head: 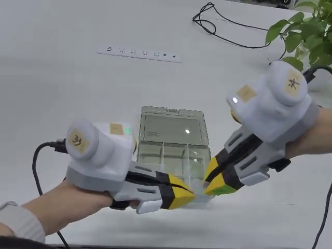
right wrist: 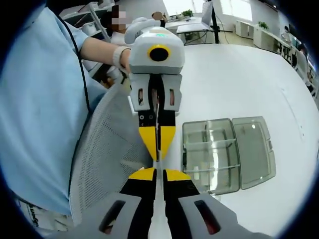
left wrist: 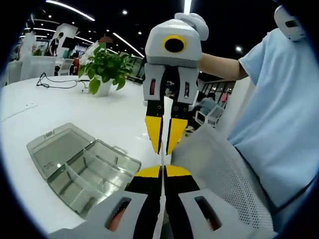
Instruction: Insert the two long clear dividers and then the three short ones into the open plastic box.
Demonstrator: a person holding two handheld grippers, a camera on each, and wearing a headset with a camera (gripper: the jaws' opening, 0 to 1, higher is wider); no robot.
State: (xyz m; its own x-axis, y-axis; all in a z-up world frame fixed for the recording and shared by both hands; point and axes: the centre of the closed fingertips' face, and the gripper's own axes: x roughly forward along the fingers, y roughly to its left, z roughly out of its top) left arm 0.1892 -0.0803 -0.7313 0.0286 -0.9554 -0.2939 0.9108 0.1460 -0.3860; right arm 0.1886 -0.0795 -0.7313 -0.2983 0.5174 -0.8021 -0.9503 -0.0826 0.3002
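Two grippers met nose to nose over the near edge of the open plastic box (head: 148, 151), and what a tight little meeting it was! We saw the left gripper (head: 188, 196) reach in from the left and the right gripper (head: 211, 189) from the right, yellow tips almost touching. Between them ran a thin clear divider (left wrist: 162, 159), seen edge-on as a pale line, and both pairs of jaws were pressed together on it, one at each end. The box sat on the white table (head: 62, 93), its lid (head: 174, 127) folded flat away from us. Clear dividers stood inside, splitting the base into compartments; how many, we could not tell. Farther back on the table lay a white power strip (head: 139, 53) and a looping black cable (head: 259, 47), with a green potted plant (head: 303, 31) at the far right corner. From the gripper views we caught a white mesh chair (left wrist: 224, 174), the person's light blue shirt (left wrist: 284, 124), and an office ceiling with long strip lights (left wrist: 70, 10).
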